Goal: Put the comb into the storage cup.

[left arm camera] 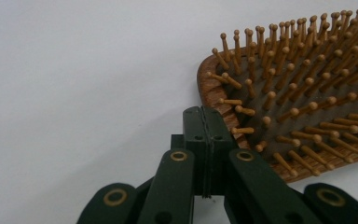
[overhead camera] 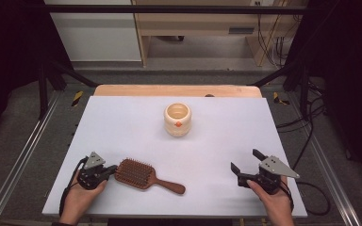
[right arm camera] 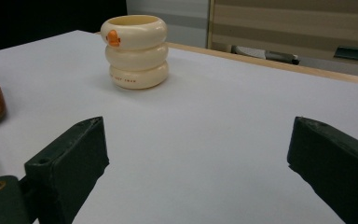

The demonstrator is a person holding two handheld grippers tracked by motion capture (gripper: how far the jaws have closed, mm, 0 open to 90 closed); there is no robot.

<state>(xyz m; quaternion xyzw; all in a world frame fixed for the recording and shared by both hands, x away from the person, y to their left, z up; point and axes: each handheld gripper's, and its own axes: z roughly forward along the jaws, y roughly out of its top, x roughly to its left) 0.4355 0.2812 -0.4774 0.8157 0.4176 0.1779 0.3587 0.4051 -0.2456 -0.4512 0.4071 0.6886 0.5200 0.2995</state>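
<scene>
Two black grippers are held low over a smooth, matte pale-grey table top [overhead camera: 122,122], each in one of the person's hands. The left gripper [overhead camera: 114,170] is seen with its jaws pressed flat together, nothing between them, and its closed tip is set against the rounded end of a wooden hairbrush [overhead camera: 143,175]. In the left gripper view the joined jaws [left arm camera: 204,126] are met by the brush's grained, reddish-brown rim, and touching is suggested though it cannot be told for certain. The hairbrush [left arm camera: 303,102] is laid bristles up near the table's front left edge, its oval paddle head filled with rows of thin wooden pins tipped by small round knobs, set in a dark pad; its tapered, polished handle is pointed toward the table's middle. The right gripper [overhead camera: 246,165] is held near the front right edge with its blocky jaws spread wide apart over bare table. A cream, glossy cup [overhead camera: 177,119], shaped like three stacked rings with a small orange mark, is stood upright well beyond, toward the far middle.
</scene>
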